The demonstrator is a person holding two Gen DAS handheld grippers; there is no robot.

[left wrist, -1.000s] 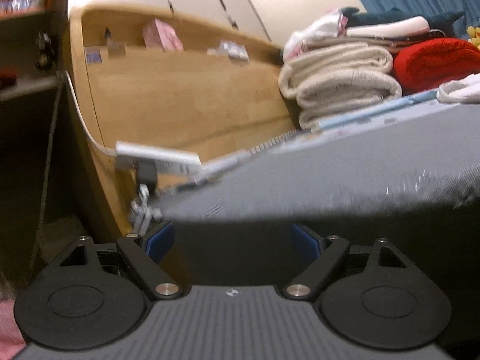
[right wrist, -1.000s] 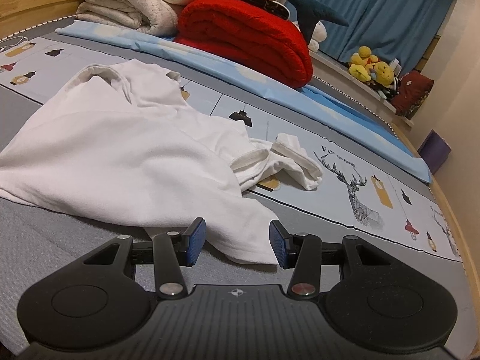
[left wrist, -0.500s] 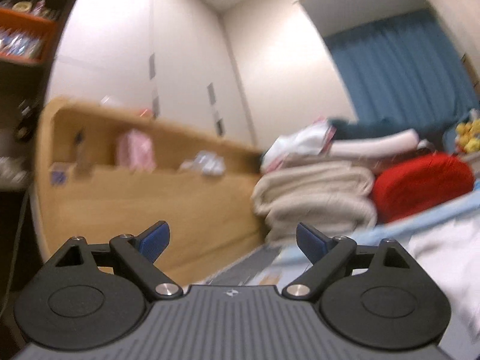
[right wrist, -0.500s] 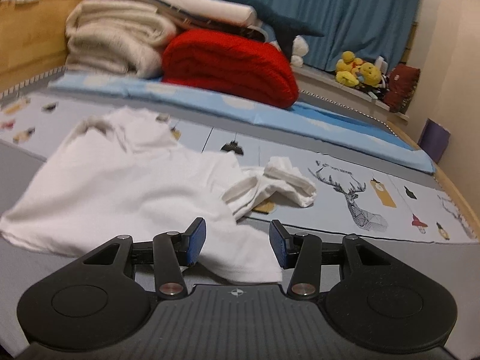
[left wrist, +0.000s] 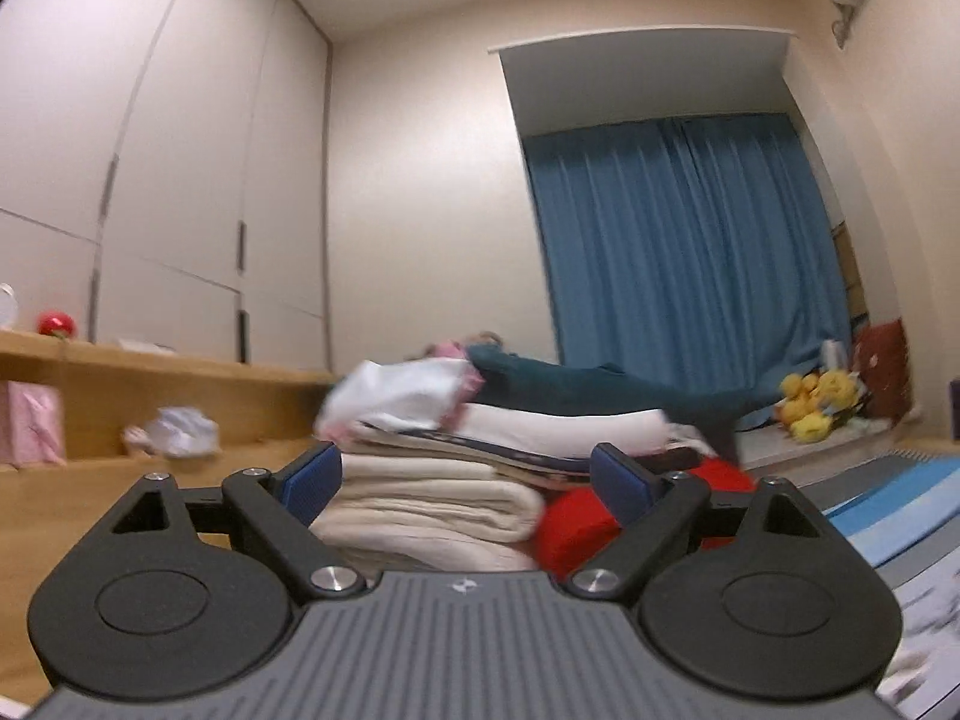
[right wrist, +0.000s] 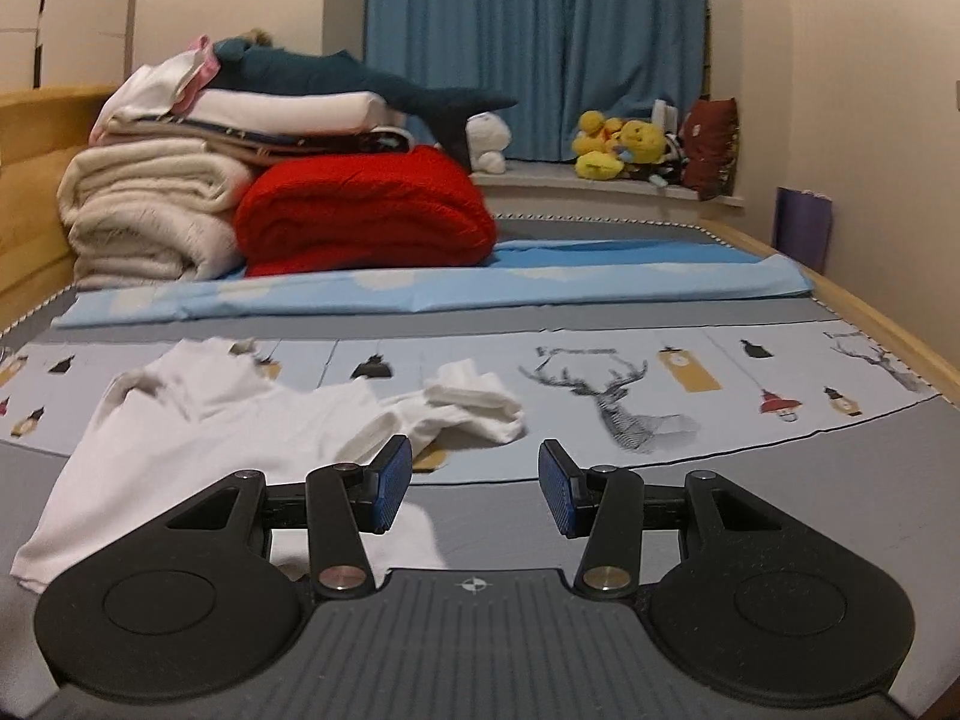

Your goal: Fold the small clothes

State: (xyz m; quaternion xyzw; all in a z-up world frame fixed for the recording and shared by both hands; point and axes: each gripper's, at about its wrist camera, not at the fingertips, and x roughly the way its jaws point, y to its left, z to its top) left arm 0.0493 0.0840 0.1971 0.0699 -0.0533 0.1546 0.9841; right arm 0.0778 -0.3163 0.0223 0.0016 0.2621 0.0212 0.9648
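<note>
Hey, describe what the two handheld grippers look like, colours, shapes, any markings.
Both look alike. The left gripper and right gripper each have a dark grey ribbed body with a small white compass-like mark, flanked by two round black discs. Black linkage arms with silver pivot screws carry two fingers faced with blue textured pads. No cables, sleeves or hands show in either view.

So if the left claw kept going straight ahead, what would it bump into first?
Probably the pile of folded blankets. The left claw, which is closing with nothing in it, points right at the cream blanket at the bottom of that pile. How far off the pile sits is hard to tell.
</note>
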